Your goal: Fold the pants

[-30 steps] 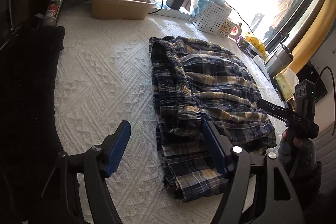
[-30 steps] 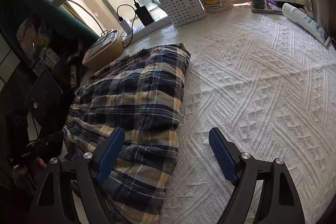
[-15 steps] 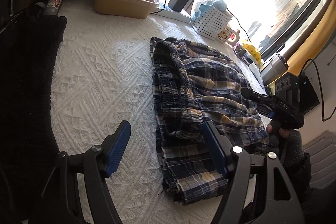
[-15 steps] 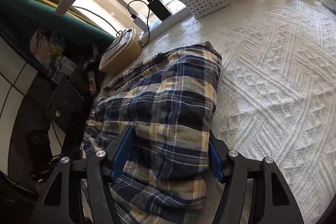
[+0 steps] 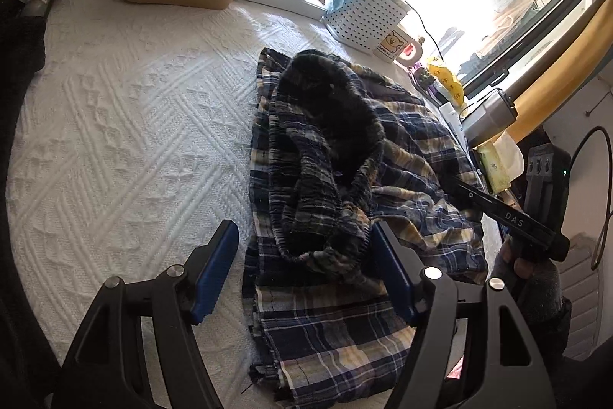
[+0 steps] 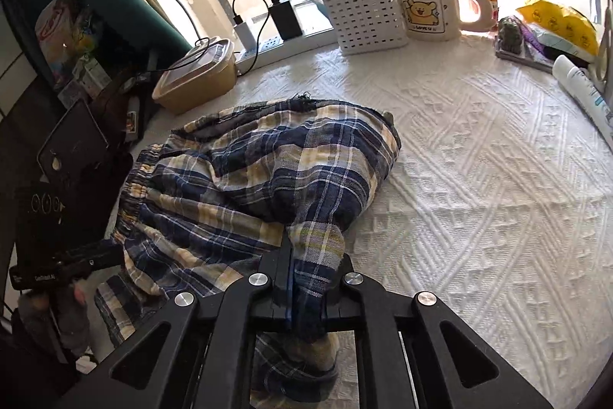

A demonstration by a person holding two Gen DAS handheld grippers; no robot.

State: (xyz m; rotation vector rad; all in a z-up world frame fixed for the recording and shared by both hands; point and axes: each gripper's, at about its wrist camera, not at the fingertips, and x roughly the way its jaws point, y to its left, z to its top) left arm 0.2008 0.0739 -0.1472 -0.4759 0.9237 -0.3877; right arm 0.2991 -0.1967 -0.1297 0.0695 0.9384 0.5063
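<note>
Plaid navy-and-yellow cotton pants (image 6: 268, 179) lay on the white textured surface (image 6: 479, 179), their right edge pinched in the just-closed right hand-held gripper (image 6: 293, 294), while the left hand-held gripper (image 5: 302, 275), wide over the waistband, ought to clamp before both lifted evenly.

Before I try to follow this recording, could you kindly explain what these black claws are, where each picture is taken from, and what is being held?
There is no robot: a person holds a two-finger gripper in each hand, and a wide-angle camera on each one looks forward along its fingers. One picture comes from the left gripper, the other from the right gripper. On the white textured cloth lie plaid pants, with a white basket and a mug near the window. The left gripper is open over the elastic waistband, holding nothing. The right gripper's jaws have just been closing and are now shut on a fold of the pants.
</note>
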